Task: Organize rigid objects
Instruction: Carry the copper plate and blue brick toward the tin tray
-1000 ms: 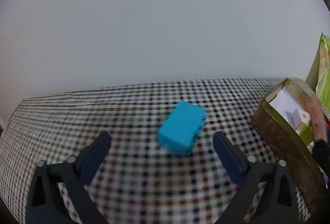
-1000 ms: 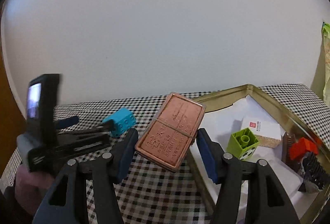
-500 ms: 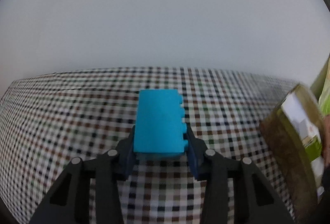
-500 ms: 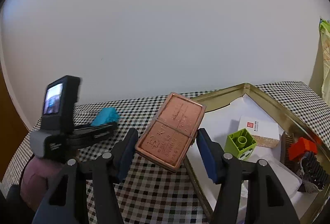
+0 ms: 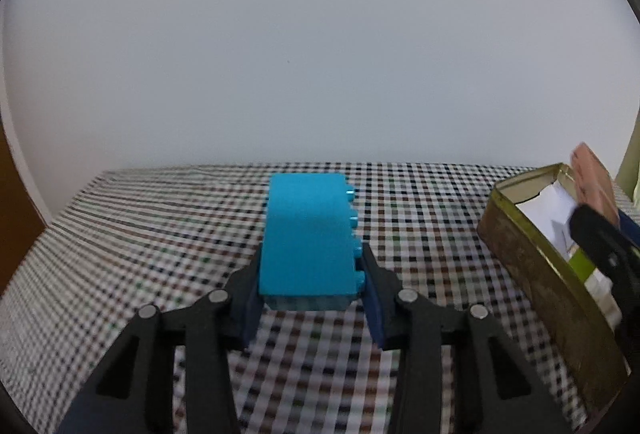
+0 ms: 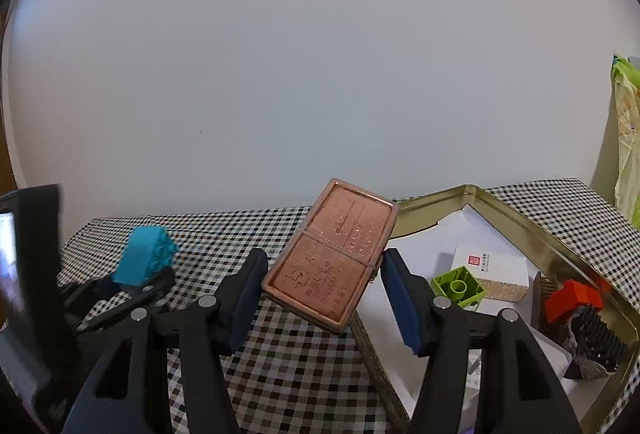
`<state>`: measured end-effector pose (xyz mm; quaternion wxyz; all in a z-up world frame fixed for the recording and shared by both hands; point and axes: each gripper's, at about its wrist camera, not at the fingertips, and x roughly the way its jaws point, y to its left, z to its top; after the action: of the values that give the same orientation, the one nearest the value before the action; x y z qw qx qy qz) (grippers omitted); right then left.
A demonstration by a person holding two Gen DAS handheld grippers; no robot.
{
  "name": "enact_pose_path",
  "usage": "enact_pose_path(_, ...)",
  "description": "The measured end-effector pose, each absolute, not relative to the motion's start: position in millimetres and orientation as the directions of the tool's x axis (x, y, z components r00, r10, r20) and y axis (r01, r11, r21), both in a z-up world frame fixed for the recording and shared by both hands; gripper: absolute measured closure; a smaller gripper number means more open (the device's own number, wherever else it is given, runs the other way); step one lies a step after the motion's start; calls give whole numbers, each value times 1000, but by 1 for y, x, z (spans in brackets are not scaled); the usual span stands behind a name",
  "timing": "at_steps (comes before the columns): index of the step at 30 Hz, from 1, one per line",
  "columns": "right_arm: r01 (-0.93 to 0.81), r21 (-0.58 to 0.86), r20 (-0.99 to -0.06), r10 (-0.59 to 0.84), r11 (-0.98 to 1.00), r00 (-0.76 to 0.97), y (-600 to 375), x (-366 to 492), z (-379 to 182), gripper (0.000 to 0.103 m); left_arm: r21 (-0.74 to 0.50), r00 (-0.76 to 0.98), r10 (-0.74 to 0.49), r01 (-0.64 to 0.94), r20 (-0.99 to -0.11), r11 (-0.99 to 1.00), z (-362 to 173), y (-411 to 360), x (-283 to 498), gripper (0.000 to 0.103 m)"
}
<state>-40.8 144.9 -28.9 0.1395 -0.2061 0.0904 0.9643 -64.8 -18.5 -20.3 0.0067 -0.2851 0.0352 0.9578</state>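
Gripping a blue toy brick [image 5: 306, 234], the left gripper [image 5: 310, 286] has its dark pads pressed on the brick's two long sides, studs turned toward three o'clock in its own view. The brick is a plain bright turquoise block with a row of round studs; no writing shows on it. It sits above the checked tablecloth [image 5: 420, 202], with the brass-coloured tin tray [image 5: 532, 274] off at three o'clock.

The right gripper [image 6: 320, 294] clamps a copper-coloured tin [image 6: 332, 254] between its blue pads, the tin tilted with its far corner toward one o'clock. Its lid is embossed with raised characters and crossed by a thin band, but the lettering is too faint to read.

In the right wrist view the tray lies at four o'clock, lined with white paper. Inside it rest a green toy brick [image 6: 458, 288], a white box [image 6: 494, 268] with a small red square logo and tiny print too small to read, an orange piece [image 6: 572, 300] and a dark ribbed object [image 6: 596, 346]. The blue brick appears at nine o'clock there.
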Motion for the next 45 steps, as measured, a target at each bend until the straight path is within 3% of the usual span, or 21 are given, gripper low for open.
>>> enact_pose_path(10, -299, 92, -423, 235, -950, -875, 132, -27, -34, 42, -10, -851, 11, -7, -526, -1000, -9, -42, -38, 62)
enact_pose_path(45, -281, 11, -373, 257, -960, -891, 134, 5, -34, 42, 7, -859, -49, 54, -510, -999, -12, -26, -10, 62)
